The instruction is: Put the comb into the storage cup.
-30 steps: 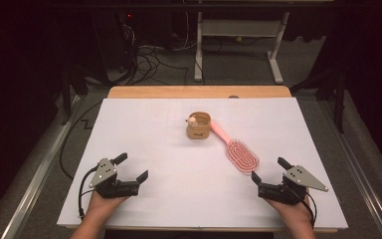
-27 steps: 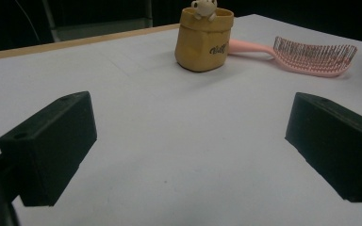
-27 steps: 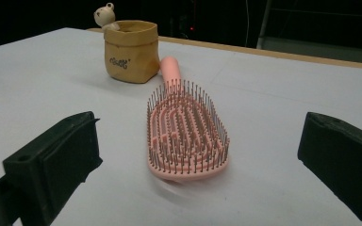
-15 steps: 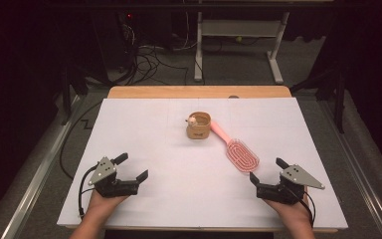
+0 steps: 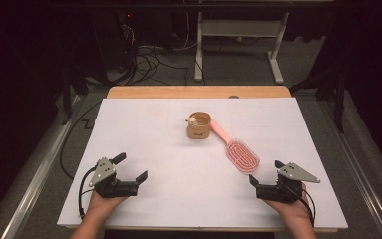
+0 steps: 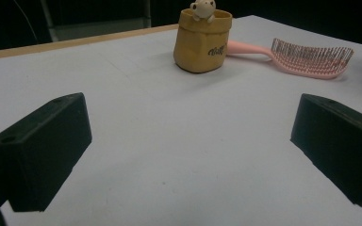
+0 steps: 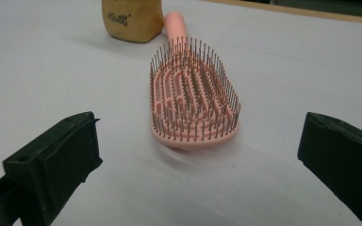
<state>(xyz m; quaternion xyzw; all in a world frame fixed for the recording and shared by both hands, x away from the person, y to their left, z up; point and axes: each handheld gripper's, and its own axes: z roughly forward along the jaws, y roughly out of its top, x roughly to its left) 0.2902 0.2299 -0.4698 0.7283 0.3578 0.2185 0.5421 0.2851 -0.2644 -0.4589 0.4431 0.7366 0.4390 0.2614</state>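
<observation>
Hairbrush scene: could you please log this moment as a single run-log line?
left gripper: open, idle on table | right gripper: open, facing pink hairbrush head, no contact | hairbrush: bristles up, handle beside tan pouch

Pink hairbrush (image 5: 239, 152) lies flat (bristles up), handle beside tan pouch (image 5: 199, 126)

Bare table (image 5: 144, 134) before the left tool (image 5: 132, 168); brush (image 5: 242, 155) seemingly fronts the right tool (image 5: 264, 172).

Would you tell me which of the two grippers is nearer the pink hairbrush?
The right gripper: the pink hairbrush lies just ahead of its open fingers.
</observation>
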